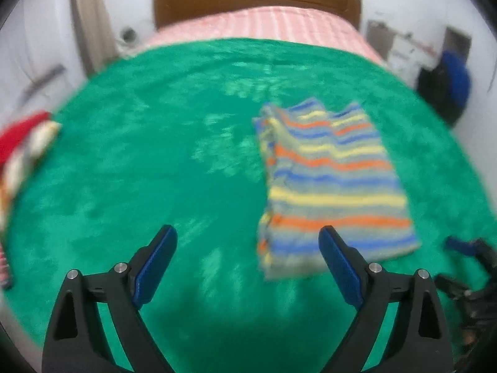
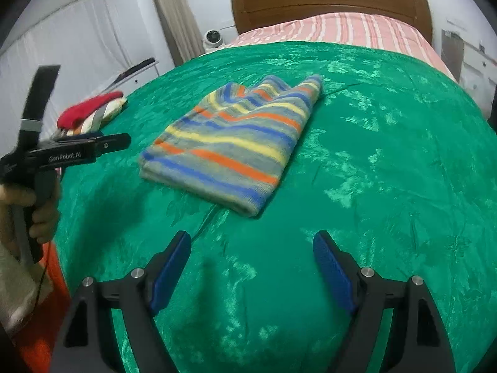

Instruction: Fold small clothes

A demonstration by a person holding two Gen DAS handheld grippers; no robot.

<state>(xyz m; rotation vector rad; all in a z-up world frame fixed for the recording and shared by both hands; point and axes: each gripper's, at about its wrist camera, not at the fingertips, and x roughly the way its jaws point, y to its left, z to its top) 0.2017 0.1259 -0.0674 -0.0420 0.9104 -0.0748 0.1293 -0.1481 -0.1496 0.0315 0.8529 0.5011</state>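
A small knit garment (image 1: pixel 329 186) with blue, yellow, orange and grey stripes lies folded flat on the green blanket (image 1: pixel 155 171). My left gripper (image 1: pixel 247 230) is open just to the left of the garment's near corner, with only blanket between its blue pads. In the right wrist view the same garment (image 2: pixel 230 146) lies ahead and slightly left of my right gripper (image 2: pixel 252 234), which is open over bare blanket (image 2: pixel 372 186) and apart from the cloth. A hand holds the left gripper's body (image 2: pixel 62 152) at the left edge there.
A pile of red and white clothes (image 2: pixel 90 112) sits at the blanket's left edge. Beyond the blanket are a pink striped sheet (image 2: pixel 341 28) and a wooden headboard (image 2: pixel 329 0). A dark and blue bag (image 1: pixel 447 84) stands by the right wall.
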